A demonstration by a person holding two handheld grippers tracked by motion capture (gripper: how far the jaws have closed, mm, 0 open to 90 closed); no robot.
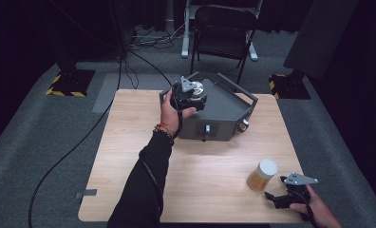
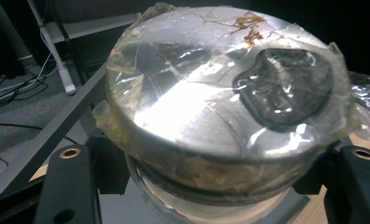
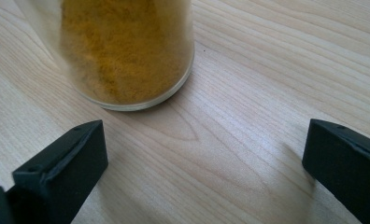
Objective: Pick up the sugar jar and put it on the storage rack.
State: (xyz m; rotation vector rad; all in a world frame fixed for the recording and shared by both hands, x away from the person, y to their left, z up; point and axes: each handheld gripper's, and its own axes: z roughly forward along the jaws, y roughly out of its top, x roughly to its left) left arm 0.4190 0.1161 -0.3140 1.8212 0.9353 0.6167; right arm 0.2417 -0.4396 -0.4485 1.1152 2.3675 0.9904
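A glass jar with a shiny metal lid (image 2: 220, 93), wrapped in crinkled clear film with brown stains, sits between the black jaws of my left gripper (image 2: 216, 163), which is shut on it. In the high view that left gripper (image 1: 192, 92) holds the jar above the left part of a grey angular box (image 1: 226, 111) at the table's far middle. A second jar of yellow powder with a white lid (image 1: 262, 175) stands near the front right corner. My right gripper (image 1: 275, 190) rests just right of it, open. The powder jar (image 3: 127, 51) lies ahead of the jaws, outside them.
The grey box has knobs on its front face (image 1: 207, 128) and a raised frame around its rim. The wooden table (image 1: 129, 142) has bare room at left and centre. A folding chair (image 1: 224, 28), stand bases and cables lie on the carpet beyond.
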